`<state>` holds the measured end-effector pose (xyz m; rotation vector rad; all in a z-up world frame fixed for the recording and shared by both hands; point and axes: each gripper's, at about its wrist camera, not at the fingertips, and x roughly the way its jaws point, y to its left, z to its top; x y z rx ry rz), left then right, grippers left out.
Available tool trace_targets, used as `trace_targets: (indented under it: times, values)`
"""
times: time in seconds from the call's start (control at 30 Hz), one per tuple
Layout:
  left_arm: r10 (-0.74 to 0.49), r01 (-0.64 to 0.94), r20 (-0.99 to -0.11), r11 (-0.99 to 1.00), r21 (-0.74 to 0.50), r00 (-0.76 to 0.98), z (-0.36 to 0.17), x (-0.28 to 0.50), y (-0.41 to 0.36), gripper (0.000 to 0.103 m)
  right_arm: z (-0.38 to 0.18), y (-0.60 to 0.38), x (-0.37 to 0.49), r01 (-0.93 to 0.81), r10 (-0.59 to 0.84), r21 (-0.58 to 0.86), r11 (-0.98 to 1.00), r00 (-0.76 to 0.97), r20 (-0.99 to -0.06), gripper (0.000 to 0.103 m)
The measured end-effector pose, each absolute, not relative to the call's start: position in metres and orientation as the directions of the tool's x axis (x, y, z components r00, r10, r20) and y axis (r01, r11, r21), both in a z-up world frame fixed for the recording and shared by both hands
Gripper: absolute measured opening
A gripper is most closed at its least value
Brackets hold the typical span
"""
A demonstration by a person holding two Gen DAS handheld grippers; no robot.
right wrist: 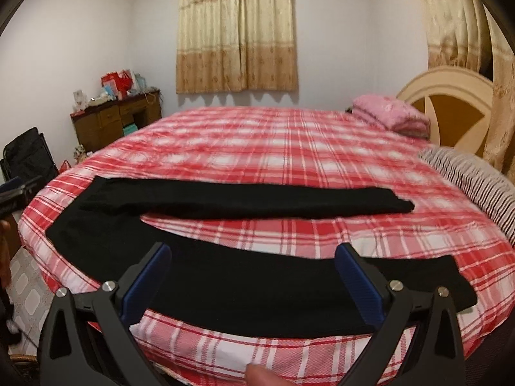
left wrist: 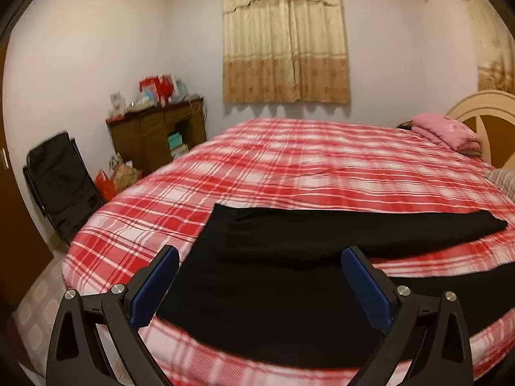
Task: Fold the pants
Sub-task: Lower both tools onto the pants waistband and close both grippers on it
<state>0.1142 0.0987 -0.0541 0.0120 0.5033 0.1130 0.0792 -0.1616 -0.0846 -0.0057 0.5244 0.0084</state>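
Black pants [left wrist: 289,257] lie flat on a bed with a red and white plaid sheet [left wrist: 289,167], near its front edge. The two legs spread apart in a V, waist to the left. In the right wrist view the far leg [right wrist: 257,201] and the near leg [right wrist: 257,286] both show. My left gripper [left wrist: 260,254] is open and empty, hovering above the waist end. My right gripper [right wrist: 254,251] is open and empty, above the near leg. The left gripper also shows at the left edge of the right wrist view [right wrist: 16,193].
Folded pink bedding [right wrist: 391,114] and a striped pillow [right wrist: 473,186] lie by the headboard [right wrist: 450,96] on the right. A brown desk [left wrist: 157,135] with clutter, bags and a black folding chair [left wrist: 61,183] stand left of the bed. Curtains [left wrist: 285,38] hang on the far wall.
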Motion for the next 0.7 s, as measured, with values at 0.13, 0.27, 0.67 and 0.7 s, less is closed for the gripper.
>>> trace_targets:
  times: [0.13, 0.27, 0.67, 0.7]
  values:
    - [0.193, -0.148, -0.541, 0.981, 0.126, 0.819, -0.078, 0.181, 0.145, 0.102, -0.097, -0.184, 0.097, 0.039, -0.022, 0.02, 0.999, 0.846, -0.533, 0.103]
    - [0.197, -0.134, -0.589, 0.98, 0.149, 0.784, -0.1, 0.241, 0.177, 0.102, -0.105, -0.2, 0.11, 0.078, -0.052, 0.023, 0.997, 0.834, -0.55, 0.103]
    - [0.156, -0.067, -0.746, 0.987, 0.148, 0.648, -0.158, 0.366, 0.201, 0.069, -0.12, -0.246, 0.159, 0.152, -0.163, -0.071, 0.986, 0.768, -0.619, 0.095]
    - [0.158, -0.067, -0.751, 0.986, 0.15, 0.641, -0.159, 0.369, 0.203, 0.068, -0.118, -0.252, 0.163, 0.161, -0.172, -0.074, 0.984, 0.764, -0.621, 0.095]
